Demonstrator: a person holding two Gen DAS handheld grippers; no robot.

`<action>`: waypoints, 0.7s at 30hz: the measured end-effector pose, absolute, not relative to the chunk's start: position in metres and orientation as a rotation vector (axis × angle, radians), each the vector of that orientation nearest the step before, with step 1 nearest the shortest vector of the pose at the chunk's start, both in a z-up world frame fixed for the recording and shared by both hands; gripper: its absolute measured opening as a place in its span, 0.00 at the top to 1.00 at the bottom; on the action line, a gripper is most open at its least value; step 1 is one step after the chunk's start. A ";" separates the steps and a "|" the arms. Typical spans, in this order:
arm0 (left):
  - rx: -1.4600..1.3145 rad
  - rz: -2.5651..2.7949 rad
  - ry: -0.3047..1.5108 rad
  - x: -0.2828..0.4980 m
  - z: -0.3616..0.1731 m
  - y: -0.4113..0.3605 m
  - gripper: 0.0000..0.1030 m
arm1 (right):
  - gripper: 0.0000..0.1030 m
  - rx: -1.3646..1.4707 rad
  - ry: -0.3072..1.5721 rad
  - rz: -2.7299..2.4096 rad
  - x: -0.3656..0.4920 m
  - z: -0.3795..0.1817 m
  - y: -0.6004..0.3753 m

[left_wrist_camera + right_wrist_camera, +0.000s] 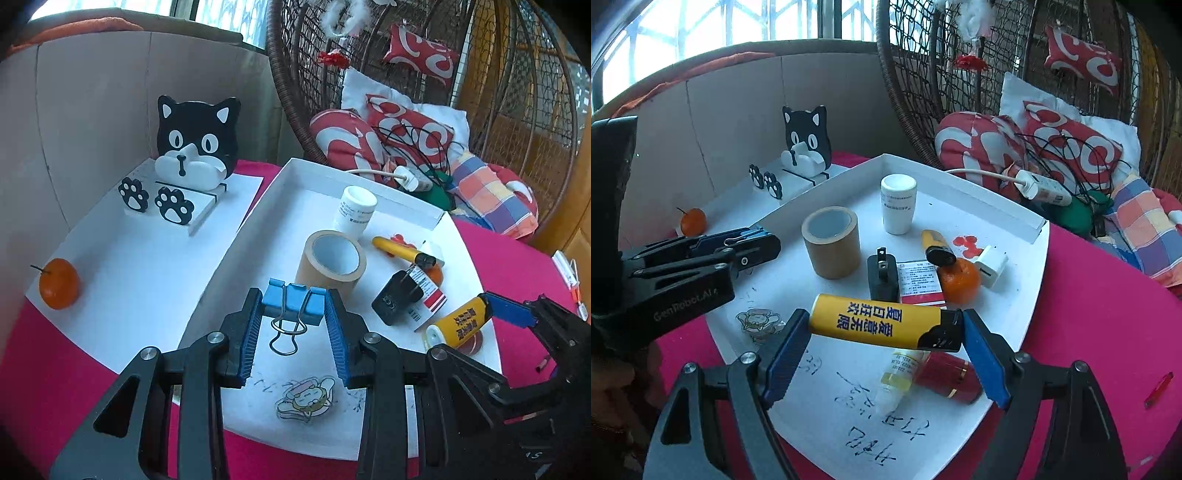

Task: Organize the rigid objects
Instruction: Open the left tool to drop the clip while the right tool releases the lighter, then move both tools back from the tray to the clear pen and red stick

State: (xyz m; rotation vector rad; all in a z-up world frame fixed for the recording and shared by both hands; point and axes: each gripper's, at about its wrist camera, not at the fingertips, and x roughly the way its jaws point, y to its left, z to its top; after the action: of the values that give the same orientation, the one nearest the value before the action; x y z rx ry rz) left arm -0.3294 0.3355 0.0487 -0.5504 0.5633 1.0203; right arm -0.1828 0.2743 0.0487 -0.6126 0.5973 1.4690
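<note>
Two grippers holding items above the white tray (1027, 218).
Left gripper (293, 314) clamped on blue binder clip (293, 301), wire handles hanging near; right gripper (882, 328) clenched endwise on yellow lighter (875, 321), black-capped, blue-lettered.

Daylight is let in through barred windows (701, 29) at the back. A curved beige partition (92, 110) is set behind the table, which is covered by a magenta cloth (1108, 332). To the right a wicker hanging chair (295, 74) is seen — red-and-white cushions (979, 147) and a checked cloth (495, 195) are piled inside it.
</note>
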 end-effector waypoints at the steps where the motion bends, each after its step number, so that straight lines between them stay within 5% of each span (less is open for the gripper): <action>1: -0.544 1.024 0.570 -0.328 0.049 0.335 0.65 | 0.15 -0.609 0.593 1.469 -0.183 0.048 0.274; 2: -0.539 1.025 0.569 -0.327 0.050 0.335 0.63 | 0.07 -0.604 0.583 1.468 -0.183 0.049 0.273; 3: -0.530 1.026 0.564 -0.327 0.051 0.334 0.44 | 0.00 -0.599 0.571 1.464 -0.182 0.050 0.271; 4: -0.513 1.032 0.558 -0.326 0.053 0.332 0.13 | 0.00 -0.591 0.559 1.463 -0.182 0.052 0.269; 6: -0.482 1.055 0.547 -0.326 0.056 0.329 0.00 | 0.00 -0.584 0.551 1.460 -0.182 0.053 0.267; 21: -0.403 1.069 0.504 -0.312 0.083 0.302 0.00 | 0.00 -0.485 0.510 1.406 -0.166 0.070 0.232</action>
State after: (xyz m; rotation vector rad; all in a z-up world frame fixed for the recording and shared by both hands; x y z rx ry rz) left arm -0.3125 0.3020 0.0830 -0.4034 0.5039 1.0693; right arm -0.1662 0.2321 0.0697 -0.4846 0.5104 1.4060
